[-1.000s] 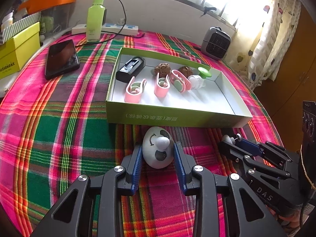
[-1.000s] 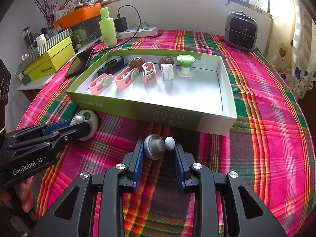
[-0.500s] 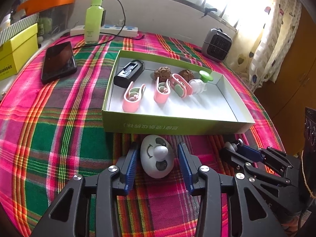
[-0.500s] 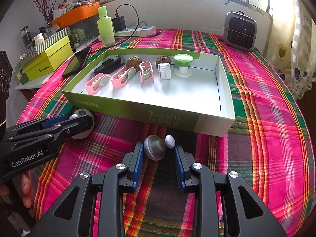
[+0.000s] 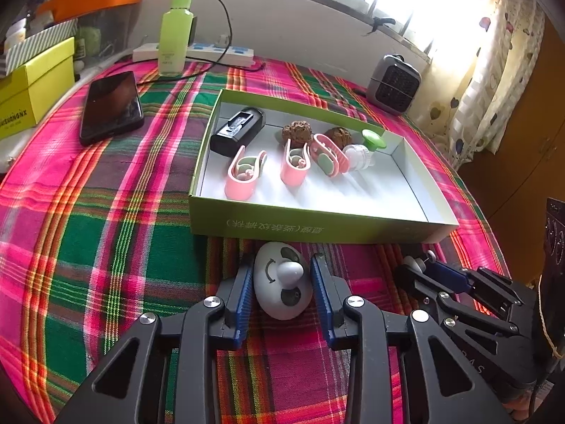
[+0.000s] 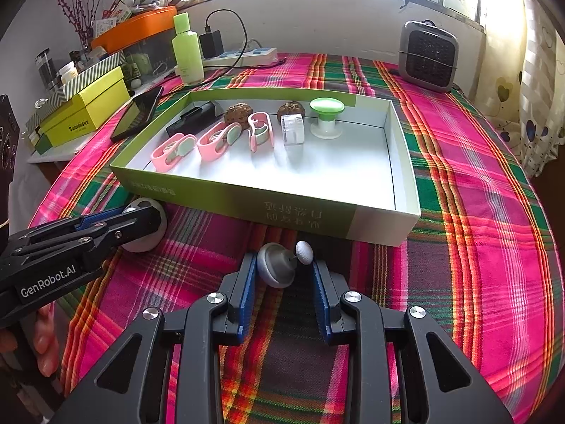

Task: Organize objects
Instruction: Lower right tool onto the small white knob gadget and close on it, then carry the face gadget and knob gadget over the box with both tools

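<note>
A white egg-shaped panda toy [image 5: 282, 288] lies on the plaid cloth between my left gripper's [image 5: 282, 284] blue pads, which stand slightly apart from it; it also shows in the right wrist view [image 6: 146, 226]. A small grey knob with a white ball tip [image 6: 280, 265] sits between my right gripper's [image 6: 282, 275] pads, which close on it. Just beyond both stands a green open box [image 5: 317, 228] [image 6: 247, 198] holding pink clips [image 5: 243, 175], a black case [image 5: 238, 130], two walnuts, a clear cap and a green knob [image 6: 326, 116].
A black phone [image 5: 111, 106] lies left of the box. A green bottle [image 5: 174, 31], power strip, yellow box [image 6: 88, 111] and orange bin line the back left. A small grey heater [image 6: 427, 56] stands at the back right.
My left gripper's pads have opened a little around the panda toy and the view has drawn back slightly. The right gripper and its knob hold steady.
</note>
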A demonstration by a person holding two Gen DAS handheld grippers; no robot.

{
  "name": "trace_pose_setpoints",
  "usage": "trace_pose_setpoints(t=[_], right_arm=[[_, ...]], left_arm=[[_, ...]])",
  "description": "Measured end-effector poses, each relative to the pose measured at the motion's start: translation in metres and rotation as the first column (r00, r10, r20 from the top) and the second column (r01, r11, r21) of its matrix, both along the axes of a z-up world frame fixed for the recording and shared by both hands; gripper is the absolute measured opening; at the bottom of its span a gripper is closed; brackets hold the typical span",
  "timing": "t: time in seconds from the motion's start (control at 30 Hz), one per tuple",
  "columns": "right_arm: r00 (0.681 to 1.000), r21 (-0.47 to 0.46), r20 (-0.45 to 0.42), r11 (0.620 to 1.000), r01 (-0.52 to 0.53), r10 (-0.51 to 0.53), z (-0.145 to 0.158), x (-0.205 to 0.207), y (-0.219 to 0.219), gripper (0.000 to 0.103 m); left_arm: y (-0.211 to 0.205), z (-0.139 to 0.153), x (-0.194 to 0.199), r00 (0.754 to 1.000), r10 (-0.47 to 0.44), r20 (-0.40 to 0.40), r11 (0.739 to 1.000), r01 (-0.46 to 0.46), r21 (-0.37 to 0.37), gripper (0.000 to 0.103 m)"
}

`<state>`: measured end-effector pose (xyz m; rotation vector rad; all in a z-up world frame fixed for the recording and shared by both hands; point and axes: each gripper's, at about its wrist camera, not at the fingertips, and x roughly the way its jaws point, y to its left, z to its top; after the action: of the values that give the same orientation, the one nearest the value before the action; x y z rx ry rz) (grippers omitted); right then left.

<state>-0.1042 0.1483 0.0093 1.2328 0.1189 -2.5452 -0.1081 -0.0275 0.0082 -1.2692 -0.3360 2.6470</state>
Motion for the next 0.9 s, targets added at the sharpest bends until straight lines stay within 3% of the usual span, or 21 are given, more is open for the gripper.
trace_pose_setpoints(t=[0.1, 0.17, 0.9], right_arm=[[1.0, -0.002, -0.001, 1.0, 0.001, -0.001, 0.0001, 0.0, -0.0003, 0.029], [1.0, -0.003, -0.002, 1.0, 0.001, -0.001, 0.0, 0.0001, 0.0001, 0.023], [1.0, -0.02, -0.005, 1.0, -0.009, 0.008, 0.0009, 0.0041, 0.0013, 0.023]], left_arm=[[-0.0005, 0.0002, 0.0003, 1.0, -0.001, 0.0, 1.0, 0.001, 0.0, 0.03], [0.0001, 0.0005, 0.0003, 1.0, 0.0, 0.0, 1.0, 0.0, -0.001, 0.03], [-0.0017, 0.0034, 0.0031, 1.0, 0.001, -0.006, 1.0, -0.002, -0.009, 0.027]])
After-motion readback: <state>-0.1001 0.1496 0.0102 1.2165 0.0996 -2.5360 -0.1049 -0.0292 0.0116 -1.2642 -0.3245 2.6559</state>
